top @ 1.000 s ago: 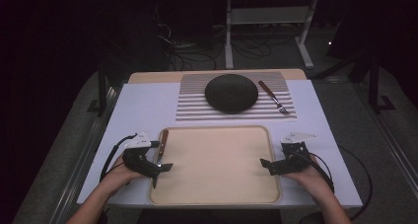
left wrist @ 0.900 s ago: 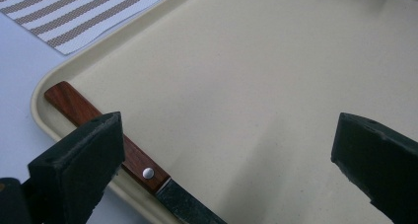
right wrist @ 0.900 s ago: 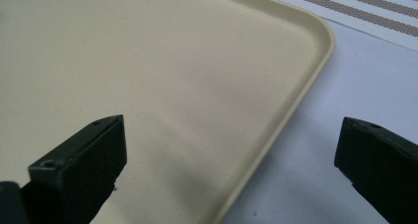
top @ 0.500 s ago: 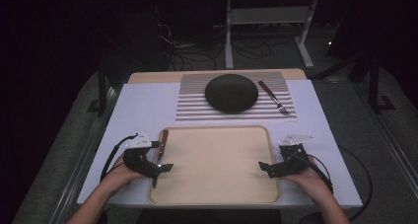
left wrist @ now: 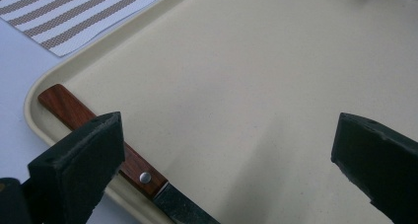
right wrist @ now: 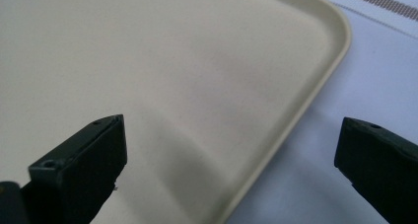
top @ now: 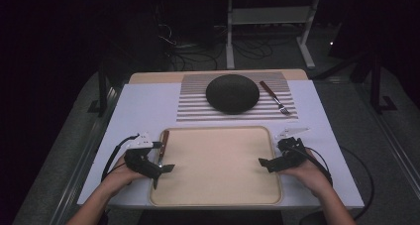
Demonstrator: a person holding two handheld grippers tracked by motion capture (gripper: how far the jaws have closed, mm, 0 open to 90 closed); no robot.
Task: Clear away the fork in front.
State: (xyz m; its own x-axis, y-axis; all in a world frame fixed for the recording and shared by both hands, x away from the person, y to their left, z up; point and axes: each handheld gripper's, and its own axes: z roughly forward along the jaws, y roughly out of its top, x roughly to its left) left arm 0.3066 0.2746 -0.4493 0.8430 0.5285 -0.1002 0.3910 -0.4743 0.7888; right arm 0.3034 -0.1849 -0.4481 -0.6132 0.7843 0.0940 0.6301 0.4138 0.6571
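A beige tray [top: 218, 165] lies at the near middle of the white table. A knife [top: 163, 144] with a wooden handle rests along the tray's left rim. My left gripper [top: 162, 174] is open at that rim; in the left gripper view the knife handle [left wrist: 74, 110] passes behind the left jaw, and the bare tray [left wrist: 246, 86] lies between the jaws of my left gripper [left wrist: 226, 160]. My right gripper [top: 270, 164] is open at the tray's right edge. In the right gripper view my right gripper [right wrist: 231, 160] straddles the tray rim [right wrist: 315, 86], holding nothing.
Beyond the tray, a striped placemat [top: 198, 111] holds a dark round dish [top: 233, 92] and a wooden-handled fork [top: 275, 97] to its right. White tabletop [top: 143, 111] surrounds the tray. Cables trail from both grippers. Dark floor and table legs lie behind.
My right gripper has shifted slightly left, toward the tray's right rim. The left gripper, the knife and the tray have stayed put.
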